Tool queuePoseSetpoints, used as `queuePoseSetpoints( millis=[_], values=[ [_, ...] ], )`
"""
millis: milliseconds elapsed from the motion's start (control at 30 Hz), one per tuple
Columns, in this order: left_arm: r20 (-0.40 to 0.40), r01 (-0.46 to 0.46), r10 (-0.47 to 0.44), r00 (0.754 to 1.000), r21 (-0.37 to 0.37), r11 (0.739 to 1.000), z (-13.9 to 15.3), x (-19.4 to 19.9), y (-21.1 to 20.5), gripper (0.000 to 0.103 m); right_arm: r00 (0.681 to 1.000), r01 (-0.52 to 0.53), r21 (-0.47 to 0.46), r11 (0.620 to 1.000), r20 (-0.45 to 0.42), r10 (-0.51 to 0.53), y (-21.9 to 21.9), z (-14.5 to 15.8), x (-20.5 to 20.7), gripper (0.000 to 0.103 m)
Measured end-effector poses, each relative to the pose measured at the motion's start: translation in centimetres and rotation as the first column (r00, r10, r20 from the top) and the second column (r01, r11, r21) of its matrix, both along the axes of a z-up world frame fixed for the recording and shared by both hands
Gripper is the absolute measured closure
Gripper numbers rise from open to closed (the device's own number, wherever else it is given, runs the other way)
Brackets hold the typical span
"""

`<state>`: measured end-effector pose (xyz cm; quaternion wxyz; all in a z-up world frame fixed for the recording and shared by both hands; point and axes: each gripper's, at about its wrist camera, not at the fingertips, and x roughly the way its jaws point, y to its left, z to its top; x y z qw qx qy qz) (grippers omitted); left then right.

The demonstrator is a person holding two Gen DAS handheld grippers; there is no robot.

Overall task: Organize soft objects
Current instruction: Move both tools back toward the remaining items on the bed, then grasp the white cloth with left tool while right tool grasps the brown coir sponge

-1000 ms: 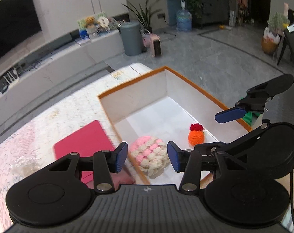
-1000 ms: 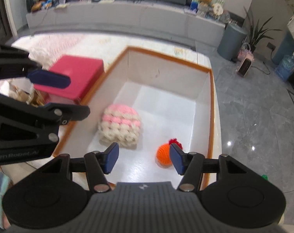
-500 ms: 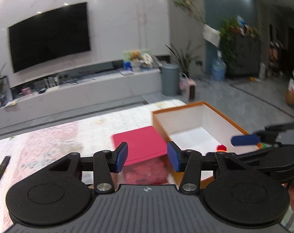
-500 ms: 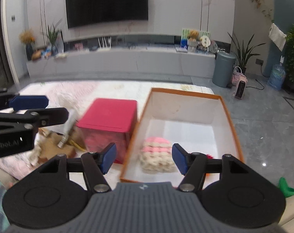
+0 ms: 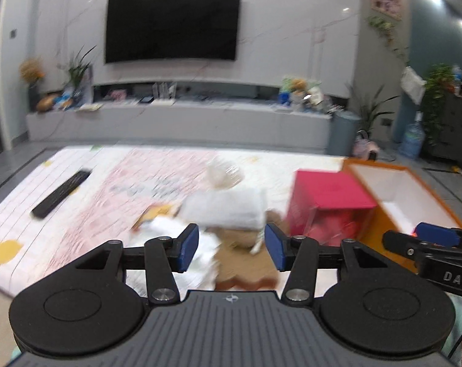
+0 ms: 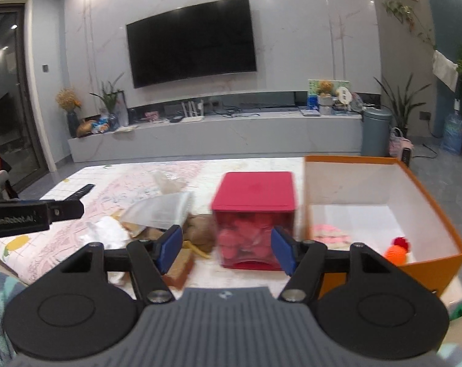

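Observation:
An orange box with white inside (image 6: pixel 426 263) stands at the table's right; it also shows in the left wrist view (image 5: pixel 441 211). In it lie a pink-and-cream crocheted piece (image 6: pixel 330 235) and a small orange crocheted ball (image 6: pixel 397 252). Left of it stands a red-lidded box (image 6: pixel 255 214) (image 5: pixel 328 198). A pile of soft things lies further left: a white folded cloth (image 5: pixel 228 211) (image 6: pixel 160 211), a brown plush (image 6: pixel 200 232) and white fabric (image 5: pixel 182 238). My left gripper (image 5: pixel 231 246) is open and empty, just short of the pile. My right gripper (image 6: pixel 225 249) is open and empty before the red box.
A black remote (image 5: pixel 60 194) lies on the patterned table cover at the left. A brown flat piece (image 5: pixel 246 263) lies at the near table edge. A TV unit (image 6: pixel 231 128) and a grey bin (image 6: pixel 376 131) stand across the floor beyond.
Both grippers have pulled back from over the orange box and tilted up to level. The left one has swung left to face the pile. Both stay open and empty.

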<state>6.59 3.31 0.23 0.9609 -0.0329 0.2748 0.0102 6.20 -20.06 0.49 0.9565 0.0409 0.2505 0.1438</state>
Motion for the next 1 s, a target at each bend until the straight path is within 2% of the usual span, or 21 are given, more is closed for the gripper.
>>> queuePoseSetpoints(
  millis=[100, 200, 300, 533, 667, 767, 800, 900, 1000],
  values=[
    [-0.047, -0.046, 0.045, 0.998, -0.024, 0.999, -1.1, 0.1, 1.7, 0.038, 1.0, -0.02, 0.018, 1.0, 0.005, 0.02, 1.8, -1.2, 0.0, 0.031],
    [-0.087, -0.092, 0.087, 0.992, -0.055, 0.994, -2.1, 0.3, 3.3, 0.032, 0.998, -0.059, 0.021, 0.998, -0.028, 0.059, 3.7, -2.6, 0.6, 0.031],
    [-0.114, -0.125, 0.114, 0.987, -0.095, 0.988, -2.7, 0.9, 4.3, 0.025, 0.994, -0.094, -0.009, 0.996, -0.051, 0.093, 5.7, -3.9, 1.4, 0.031],
    [-0.198, -0.178, 0.148, 0.969, -0.147, 0.973, -4.9, 3.2, 5.7, 0.018, 0.983, -0.175, -0.088, 0.981, -0.081, 0.168, 9.4, -5.9, 4.0, 0.031],
    [-0.243, -0.221, 0.184, 0.952, -0.138, 0.965, -6.2, 4.6, 5.4, 0.017, 0.973, -0.214, -0.118, 0.97, -0.109, 0.201, 10.9, -7.3, 5.9, 0.031],
    [-0.256, -0.213, 0.17, 0.952, -0.15, 0.965, -6.7, 5.2, 4.9, 0.016, 0.962, -0.25, -0.132, 0.959, -0.142, 0.231, 11.9, -8.5, 7.4, 0.023],
    [-0.256, -0.203, 0.163, 0.953, -0.138, 0.969, -6.7, 5.5, 4.6, 0.015, 0.959, -0.262, -0.142, 0.955, -0.148, 0.241, 12.1, -8.9, 7.8, 0.02],
    [-0.275, -0.198, 0.169, 0.947, -0.08, 0.977, -7.3, 6.6, 3.6, 0.015, 0.953, -0.284, -0.167, 0.944, -0.156, 0.259, 12.6, -10.1, 8.6, 0.018],
    [-0.299, -0.233, 0.199, 0.933, -0.083, 0.969, -7.9, 7.7, 3.8, 0.015, 0.948, -0.296, -0.161, 0.942, -0.168, 0.269, 12.7, -10.8, 9.5, 0.014]
  ],
)
